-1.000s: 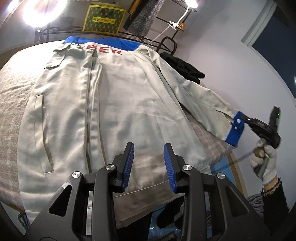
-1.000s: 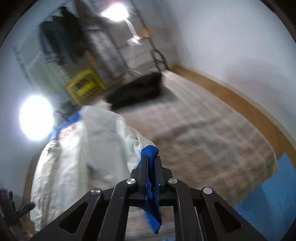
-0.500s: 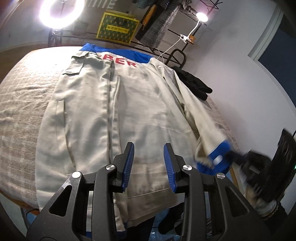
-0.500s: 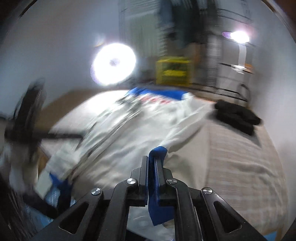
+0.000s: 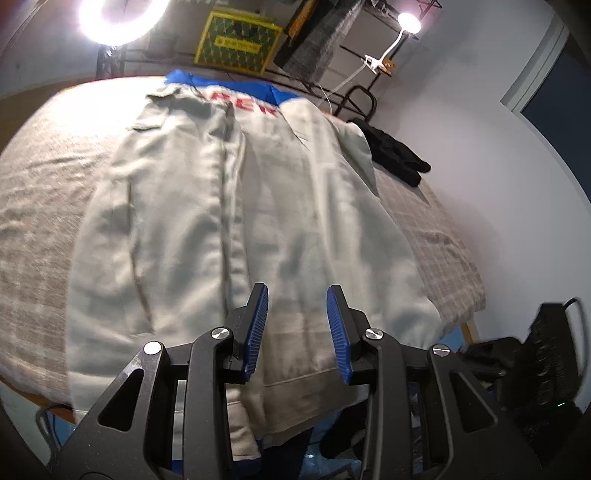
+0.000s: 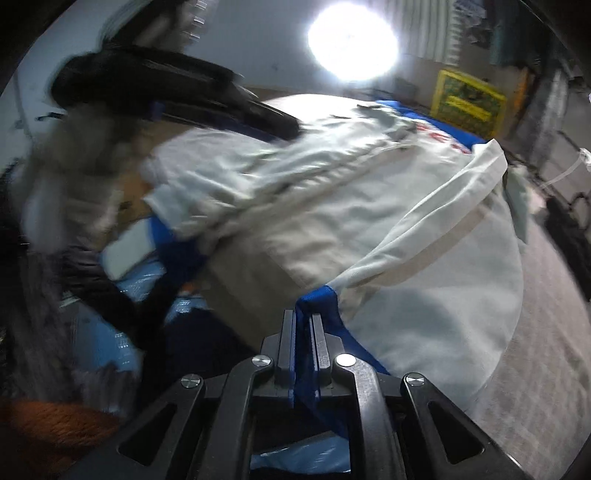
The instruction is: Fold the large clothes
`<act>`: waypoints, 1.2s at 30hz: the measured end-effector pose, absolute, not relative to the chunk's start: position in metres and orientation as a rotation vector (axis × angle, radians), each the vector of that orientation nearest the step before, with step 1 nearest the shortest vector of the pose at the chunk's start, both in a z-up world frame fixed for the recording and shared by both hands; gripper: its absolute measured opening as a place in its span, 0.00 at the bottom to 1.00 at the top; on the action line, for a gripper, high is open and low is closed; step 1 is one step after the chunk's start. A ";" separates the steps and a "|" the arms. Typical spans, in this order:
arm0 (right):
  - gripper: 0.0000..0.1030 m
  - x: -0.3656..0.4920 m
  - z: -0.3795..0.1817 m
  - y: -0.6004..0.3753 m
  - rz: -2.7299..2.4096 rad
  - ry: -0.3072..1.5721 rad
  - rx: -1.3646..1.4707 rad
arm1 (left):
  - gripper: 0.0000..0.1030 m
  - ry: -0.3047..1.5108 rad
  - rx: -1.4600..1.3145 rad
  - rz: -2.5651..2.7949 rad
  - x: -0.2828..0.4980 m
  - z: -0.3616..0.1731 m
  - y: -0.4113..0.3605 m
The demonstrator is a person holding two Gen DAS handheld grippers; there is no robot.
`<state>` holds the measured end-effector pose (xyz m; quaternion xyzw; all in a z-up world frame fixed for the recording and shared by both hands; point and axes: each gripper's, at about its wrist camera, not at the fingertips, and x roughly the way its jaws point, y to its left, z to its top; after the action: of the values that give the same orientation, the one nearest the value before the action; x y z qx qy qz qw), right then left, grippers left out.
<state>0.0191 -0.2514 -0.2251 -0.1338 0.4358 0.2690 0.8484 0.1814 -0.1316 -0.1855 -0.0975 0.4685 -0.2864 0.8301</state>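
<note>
A large pale grey work jacket [image 5: 229,206] with a blue collar and red letters lies spread on the bed. My left gripper [image 5: 297,325] is open and empty, above the jacket's hem. My right gripper [image 6: 304,325] is shut on the blue cuff [image 6: 321,299] of the right sleeve [image 6: 436,221]. The sleeve is pulled across the jacket body [image 6: 332,192] toward the near edge. The right gripper's dark body [image 5: 546,354] shows at the lower right of the left wrist view.
The bed has a beige checked cover [image 5: 436,229]. A black garment [image 5: 391,151] lies at the far right of it. A ring light [image 5: 110,18], a yellow crate [image 5: 236,44] and metal racks stand behind. A white wall [image 5: 498,166] runs along the right.
My right gripper has carried the blue cuff from out at the bed's right side in over the jacket toward the near edge. My left gripper stayed open over the hem.
</note>
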 end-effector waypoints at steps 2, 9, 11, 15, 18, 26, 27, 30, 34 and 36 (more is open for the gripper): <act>0.40 0.016 -0.211 -0.258 0.571 0.888 -0.260 | 0.31 1.015 -0.202 -0.623 0.183 -0.192 -0.140; 0.58 0.054 -0.172 -0.317 0.398 0.800 -0.135 | 0.42 1.101 -0.166 -0.685 0.179 -0.217 -0.175; 0.60 0.082 -0.167 -0.346 0.305 0.798 -0.073 | 0.42 1.115 -0.131 -0.693 0.178 -0.223 -0.188; 0.60 0.139 -0.157 -0.397 0.219 0.782 0.068 | 0.42 1.118 -0.065 -0.692 0.180 -0.231 -0.209; 0.60 0.181 -0.159 -0.422 0.202 0.779 0.126 | 0.42 1.129 -0.016 -0.674 0.185 -0.241 -0.219; 0.60 0.284 -0.209 -0.447 0.150 0.822 0.180 | 0.10 1.161 -0.047 -0.699 0.202 -0.257 -0.221; 0.59 0.294 -0.214 -0.449 0.151 0.826 0.190 | 0.08 1.163 -0.057 -0.706 0.204 -0.257 -0.221; 0.11 0.314 -0.226 -0.453 0.186 0.829 0.247 | 0.03 1.163 -0.098 -0.717 0.207 -0.254 -0.216; 0.00 0.329 -0.228 -0.456 0.089 0.810 0.165 | 0.02 1.144 -0.211 -0.705 0.203 -0.247 -0.189; 0.00 0.340 -0.239 -0.466 -0.002 0.854 0.146 | 0.02 1.162 -0.239 -0.679 0.198 -0.255 -0.178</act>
<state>0.3400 -0.4665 -0.2393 0.0706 0.4138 -0.0008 0.9076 0.1984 -0.1785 -0.2546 -0.1103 0.5367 -0.3137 0.7755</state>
